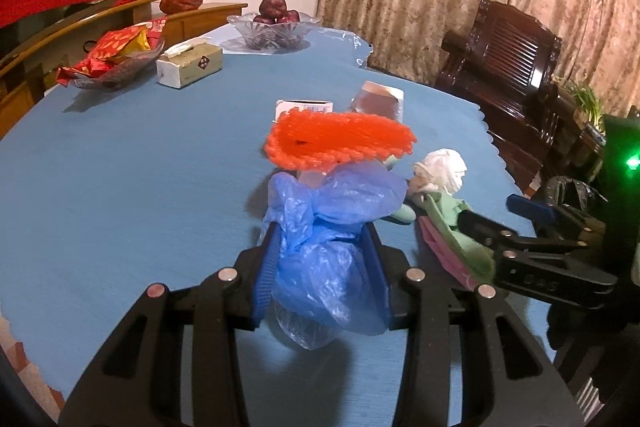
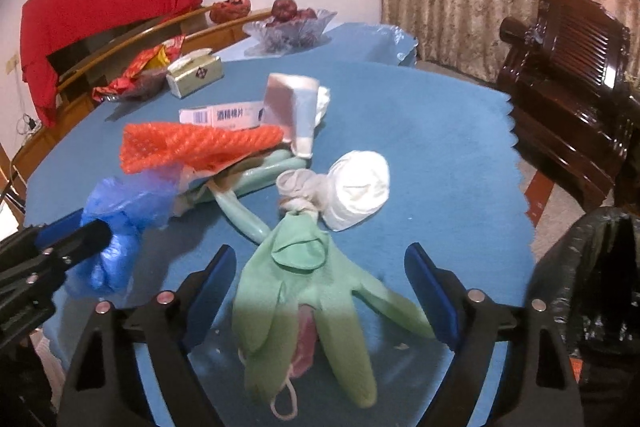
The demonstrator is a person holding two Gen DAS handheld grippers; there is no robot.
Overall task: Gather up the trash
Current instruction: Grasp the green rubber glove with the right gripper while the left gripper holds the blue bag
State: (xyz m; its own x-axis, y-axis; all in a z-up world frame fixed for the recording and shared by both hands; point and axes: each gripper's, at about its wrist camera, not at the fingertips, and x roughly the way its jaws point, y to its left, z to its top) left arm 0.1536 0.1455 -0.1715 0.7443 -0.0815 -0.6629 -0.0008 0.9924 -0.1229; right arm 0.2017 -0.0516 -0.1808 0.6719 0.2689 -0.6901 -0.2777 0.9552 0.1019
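Observation:
A pile of trash lies on the blue tablecloth. My left gripper is shut on a crumpled blue plastic bag, also seen in the right wrist view. Beyond it lie an orange foam net, a small white box and a silver pouch. My right gripper is open, its jaws on either side of a green rubber glove that lies over a pink mask. A white tissue wad lies just beyond the glove.
A black-lined trash bin stands at the right below the table edge. At the far side are a tissue box, a dish of red snack packets and a glass fruit bowl. A dark wooden chair stands by the curtain.

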